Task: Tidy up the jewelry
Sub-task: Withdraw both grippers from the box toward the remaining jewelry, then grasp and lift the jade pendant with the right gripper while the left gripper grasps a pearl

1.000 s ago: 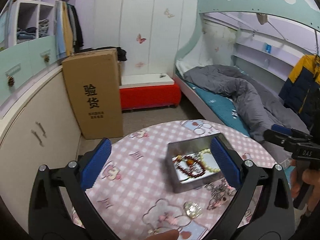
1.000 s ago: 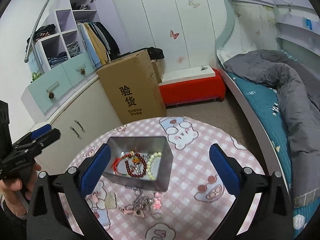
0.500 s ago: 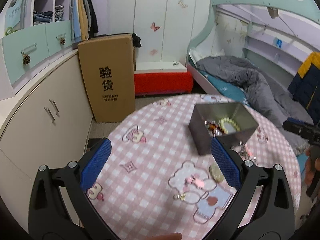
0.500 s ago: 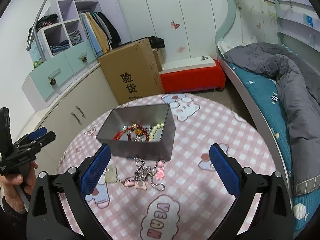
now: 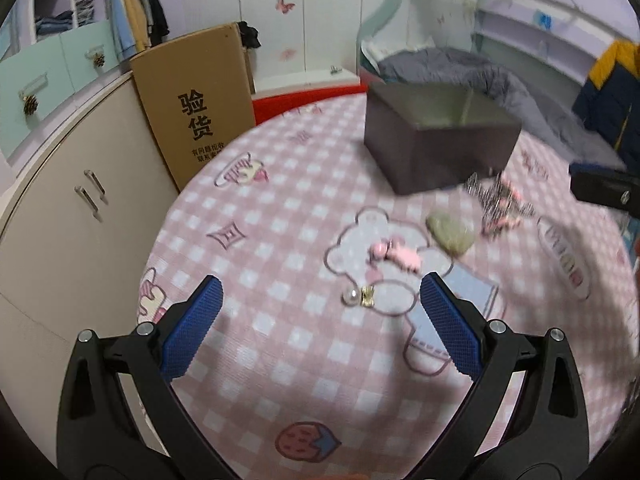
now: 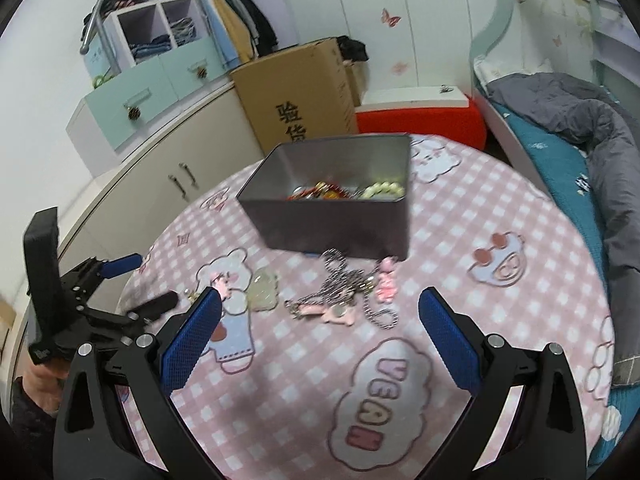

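Observation:
A grey metal tin [image 6: 340, 216] stands on the round pink checked table [image 6: 480, 208]; it holds red beads and a pale bead bracelet [image 6: 382, 190]. In front of it lie a silver chain tangle with pink charms [image 6: 348, 292] and a pale green stone [image 6: 262, 290]. In the left wrist view the tin [image 5: 440, 144], chain [image 5: 500, 204], stone [image 5: 450, 234], a pink charm [image 5: 394, 254] and a pearl earring [image 5: 360, 296] show. My left gripper [image 5: 318, 320] is open, low over the table just short of the earring. My right gripper [image 6: 318, 330] is open, just short of the chain.
A tall cardboard box [image 5: 196, 100] stands beside the table, against beige cupboards [image 5: 80, 208]. A red bench [image 6: 424, 120] and a bed with a grey duvet [image 6: 600, 128] lie beyond. The left gripper also shows at the left in the right wrist view [image 6: 120, 280].
Both grippers have dropped lower and closer to the table. The left one has swung left, so the tin now sits upper right and the earring lies between its fingers.

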The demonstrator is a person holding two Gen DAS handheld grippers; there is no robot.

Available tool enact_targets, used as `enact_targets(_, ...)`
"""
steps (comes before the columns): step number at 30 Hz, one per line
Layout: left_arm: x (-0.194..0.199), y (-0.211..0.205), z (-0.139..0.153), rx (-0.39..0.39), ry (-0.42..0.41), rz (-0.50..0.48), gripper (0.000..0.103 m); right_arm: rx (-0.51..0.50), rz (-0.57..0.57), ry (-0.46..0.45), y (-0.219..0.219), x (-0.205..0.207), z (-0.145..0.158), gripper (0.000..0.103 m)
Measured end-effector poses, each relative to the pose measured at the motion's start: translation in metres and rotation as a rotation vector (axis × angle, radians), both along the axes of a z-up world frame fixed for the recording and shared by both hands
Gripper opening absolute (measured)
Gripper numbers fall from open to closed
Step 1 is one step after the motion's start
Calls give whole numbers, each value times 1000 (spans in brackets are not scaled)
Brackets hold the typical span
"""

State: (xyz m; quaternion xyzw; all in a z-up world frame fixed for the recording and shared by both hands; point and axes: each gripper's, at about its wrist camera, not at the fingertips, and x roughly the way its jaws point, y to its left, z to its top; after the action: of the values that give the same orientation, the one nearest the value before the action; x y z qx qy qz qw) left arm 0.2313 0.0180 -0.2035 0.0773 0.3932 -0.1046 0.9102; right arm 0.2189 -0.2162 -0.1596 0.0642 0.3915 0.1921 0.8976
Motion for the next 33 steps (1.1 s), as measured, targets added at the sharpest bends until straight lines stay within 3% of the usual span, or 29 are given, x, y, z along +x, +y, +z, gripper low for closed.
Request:
enact_targets(2, 2, -2, -7, 2, 17, -15, 91, 1, 16, 7, 6, 0, -2, 95)
enact_targets(4, 7, -3, -13, -17, 48, -29, 73, -4, 30, 9, 12, 0, -4, 95)
enact_targets(5, 9, -3, -18, -40, 74, -42, 52, -6, 36, 10, 15, 0, -4, 95)
enact_targets(7, 10, -3, -20, -63, 81, -47, 39, -10, 54, 12, 22, 2, -6, 95)
enact_targets(8, 10, -2, -19, -77, 81, -54, 25, -11, 61, 14, 25, 4, -6, 95)
enact_targets(9, 10, -1, -19, -92, 86, -59, 18, -15, 75, 16, 30, 6, -7, 95)
enact_targets(13, 10, 1, -19, -116, 91, -63, 17, -60, 152, 11, 57, 14, -14, 82)
enact_targets(15, 10, 2, -18, -117, 88, -61, 17, -107, 188, 14, 72, 19, -19, 67)
enact_targets(19, 8, 8, -16, -126, 80, -46, 17, -211, 234, 42, 92, 33, -40, 52)
enact_targets(23, 6, 15, -9, -141, 70, -33, 17, -303, 266, 22, 102, 31, -51, 27)
enact_targets(26, 7, 18, -1, -159, 54, -30, 17, -311, 279, 23, 101, 27, -50, 27)
enact_targets(33, 8, 11, 25, -174, -3, -44, 17, -182, 258, -25, 78, 16, -19, 27)
